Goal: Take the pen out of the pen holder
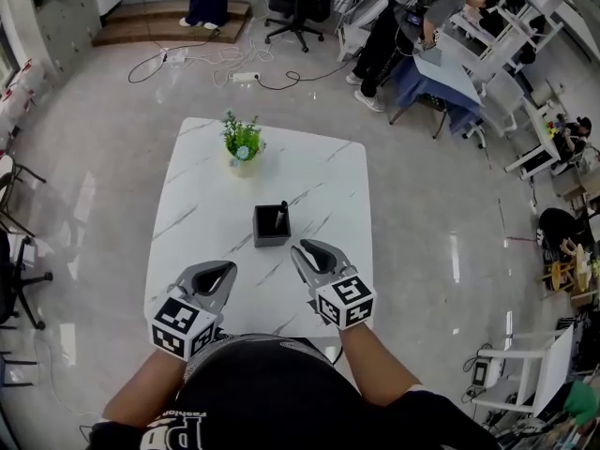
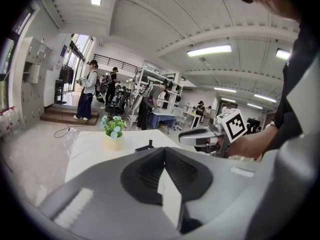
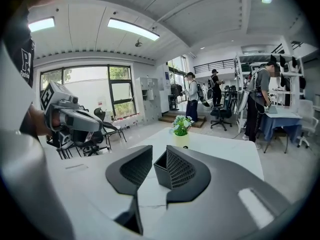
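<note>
A black square pen holder (image 1: pixel 271 227) stands near the middle of the white marble table (image 1: pixel 328 172), with a dark pen (image 1: pixel 281 217) upright in it. My left gripper (image 1: pixel 227 269) hovers over the table's near edge, left of the holder and apart from it; its jaw tips meet with nothing between them. My right gripper (image 1: pixel 299 249) sits just right of the holder, jaws a little apart and empty. In the right gripper view the holder (image 3: pixel 160 172) shows through the gap of that gripper (image 3: pixel 159 151). The left gripper (image 2: pixel 163 149) looks past its tips at the holder (image 2: pixel 145 147).
A small potted plant (image 1: pixel 242 145) stands at the table's far left. Cables and a power strip (image 1: pixel 246 77) lie on the floor beyond. People, office chairs and desks (image 1: pixel 441 68) fill the far and right sides of the room.
</note>
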The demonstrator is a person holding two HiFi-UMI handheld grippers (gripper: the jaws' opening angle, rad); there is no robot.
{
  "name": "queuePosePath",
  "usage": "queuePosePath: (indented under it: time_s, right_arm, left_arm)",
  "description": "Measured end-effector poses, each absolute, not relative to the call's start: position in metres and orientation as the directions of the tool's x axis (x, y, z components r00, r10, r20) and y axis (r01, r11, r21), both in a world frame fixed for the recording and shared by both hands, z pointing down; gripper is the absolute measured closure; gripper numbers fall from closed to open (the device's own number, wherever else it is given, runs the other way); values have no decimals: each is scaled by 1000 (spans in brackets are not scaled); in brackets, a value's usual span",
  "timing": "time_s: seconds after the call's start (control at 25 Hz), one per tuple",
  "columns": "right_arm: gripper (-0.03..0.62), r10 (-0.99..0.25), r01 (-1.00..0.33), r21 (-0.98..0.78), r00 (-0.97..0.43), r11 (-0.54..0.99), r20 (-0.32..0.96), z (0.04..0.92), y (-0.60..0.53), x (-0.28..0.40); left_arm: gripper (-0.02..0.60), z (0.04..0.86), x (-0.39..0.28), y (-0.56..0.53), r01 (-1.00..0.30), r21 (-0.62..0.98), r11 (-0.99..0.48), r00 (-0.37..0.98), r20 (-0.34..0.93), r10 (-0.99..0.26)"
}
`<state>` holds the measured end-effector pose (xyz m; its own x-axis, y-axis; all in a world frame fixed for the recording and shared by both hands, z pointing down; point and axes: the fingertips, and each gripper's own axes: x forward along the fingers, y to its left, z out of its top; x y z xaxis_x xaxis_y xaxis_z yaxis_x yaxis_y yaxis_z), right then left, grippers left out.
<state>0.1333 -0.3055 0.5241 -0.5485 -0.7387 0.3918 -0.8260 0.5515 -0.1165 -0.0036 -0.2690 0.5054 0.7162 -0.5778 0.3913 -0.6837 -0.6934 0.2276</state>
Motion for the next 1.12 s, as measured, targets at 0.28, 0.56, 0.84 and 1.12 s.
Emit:
queuePosePath:
  time_s: [0.28, 0.56, 0.84, 1.12]
  right_arm:
    - [514, -735, -843, -103, -514, 528, 442, 552, -335, 141]
    - [514, -744, -862, -122, -489, 492, 456, 570, -368, 145]
    - [514, -738, -878, -138, -462, 458, 492, 592, -397, 144]
    - [514, -721, -884, -120, -442, 453, 533, 610, -419, 139]
  left_arm:
    - [525, 507, -22, -268, -721, 231, -654, 683, 395, -614]
    - [525, 514, -38, -263, -751, 238, -616, 652, 414, -635]
    - [525, 522, -44, -259, -770, 245, -590, 631, 433, -644]
    - [525, 523, -52, -258, -786, 255, -563, 613, 429, -663]
